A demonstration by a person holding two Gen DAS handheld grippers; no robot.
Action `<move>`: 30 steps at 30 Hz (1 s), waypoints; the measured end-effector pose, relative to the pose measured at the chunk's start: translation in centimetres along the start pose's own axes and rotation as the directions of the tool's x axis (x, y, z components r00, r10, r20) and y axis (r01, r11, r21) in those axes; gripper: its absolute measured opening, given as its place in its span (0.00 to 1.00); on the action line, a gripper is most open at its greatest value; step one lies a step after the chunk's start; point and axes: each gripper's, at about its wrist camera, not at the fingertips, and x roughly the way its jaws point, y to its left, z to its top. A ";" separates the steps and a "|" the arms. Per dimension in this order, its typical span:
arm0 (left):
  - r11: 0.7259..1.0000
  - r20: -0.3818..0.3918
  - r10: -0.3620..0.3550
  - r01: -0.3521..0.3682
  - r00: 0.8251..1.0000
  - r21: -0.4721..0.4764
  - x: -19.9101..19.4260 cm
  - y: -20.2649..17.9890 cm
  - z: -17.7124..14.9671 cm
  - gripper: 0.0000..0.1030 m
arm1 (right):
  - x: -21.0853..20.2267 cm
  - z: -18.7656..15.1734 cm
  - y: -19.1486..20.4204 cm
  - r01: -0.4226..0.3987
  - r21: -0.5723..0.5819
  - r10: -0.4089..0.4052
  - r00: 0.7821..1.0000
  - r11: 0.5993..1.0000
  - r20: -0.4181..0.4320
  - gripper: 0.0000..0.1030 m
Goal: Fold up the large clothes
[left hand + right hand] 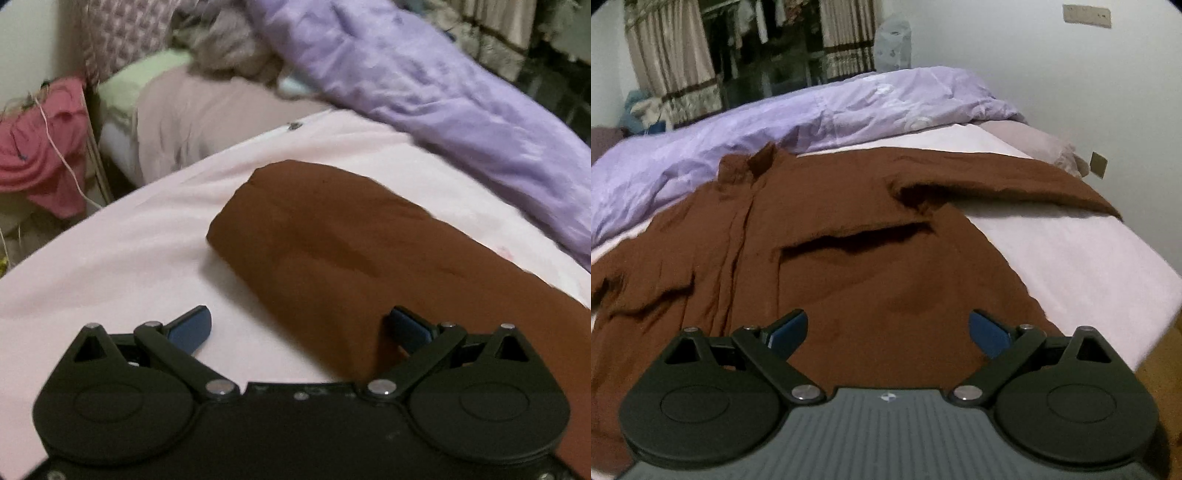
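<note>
A large brown shirt (849, 266) lies spread front-up on the pale pink bed sheet (1071, 258), collar toward the far side, one sleeve stretched out to the right. My right gripper (888, 332) is open and empty, hovering over the shirt's lower body. In the left wrist view a brown sleeve (332, 240) of the shirt lies across the sheet (129, 258). My left gripper (301, 326) is open and empty, with its right finger over the sleeve and its left finger over bare sheet.
A rumpled purple duvet (812, 110) lies along the far side of the bed; it also shows in the left wrist view (443, 92). Pillows (207, 110) and a grey cloth pile (229, 51) sit at the bed's end. Pink clothes (40, 147) hang beside the bed. The bed edge drops to the wooden floor (1156, 365).
</note>
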 end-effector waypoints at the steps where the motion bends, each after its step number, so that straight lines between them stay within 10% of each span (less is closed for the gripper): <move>1: 1.000 0.009 0.003 -0.003 1.000 0.005 -0.1 0.0 0.0 1.00 | 0.6 0.2 -0.2 0.000 0.015 0.000 1.000 1.000 -0.009 1.00; 4: 0.999 0.080 0.031 -0.034 0.996 0.039 -0.4 -0.8 -0.2 0.99 | 2.6 0.5 -0.5 0.022 0.036 -0.019 0.998 0.999 -0.060 1.00; 6: 0.995 0.136 0.031 -0.043 0.990 0.085 -0.6 -1.1 -0.7 0.79 | 3.6 0.8 -0.5 0.040 0.031 -0.037 0.996 0.999 -0.077 1.00; 8: 0.992 0.163 0.007 -0.028 0.987 0.124 -1.7 -1.8 -0.8 0.29 | 4.1 1.1 -0.7 0.049 0.034 -0.046 0.995 0.998 -0.086 1.00; 10: 0.988 0.167 0.017 -0.042 0.986 0.151 -2.9 -2.9 -0.3 0.12 | 4.5 1.6 -0.9 0.044 0.035 -0.041 0.996 0.998 -0.081 1.00; 14: 0.977 0.248 -0.007 -0.046 0.969 0.208 -7.1 -5.9 0.3 0.10 | 6.2 3.8 -1.8 0.068 -0.032 -0.071 0.995 0.997 -0.073 1.00; 23: 0.929 0.453 -0.238 0.065 0.859 0.365 -21.7 -20.0 -5.1 0.09 | 9.0 9.5 -7.7 0.252 -0.137 -0.252 0.968 0.958 0.019 1.00; 25: 0.895 0.462 -0.267 0.040 0.846 0.443 -23.4 -24.8 -8.4 0.09 | 10.3 10.4 -9.0 0.253 -0.144 -0.250 0.968 0.957 0.035 1.00; 30: 0.764 0.256 -0.491 0.270 0.833 0.586 -26.5 -34.9 -16.4 0.08 | 14.1 11.9 -11.7 0.207 -0.086 -0.202 0.978 0.975 0.055 1.00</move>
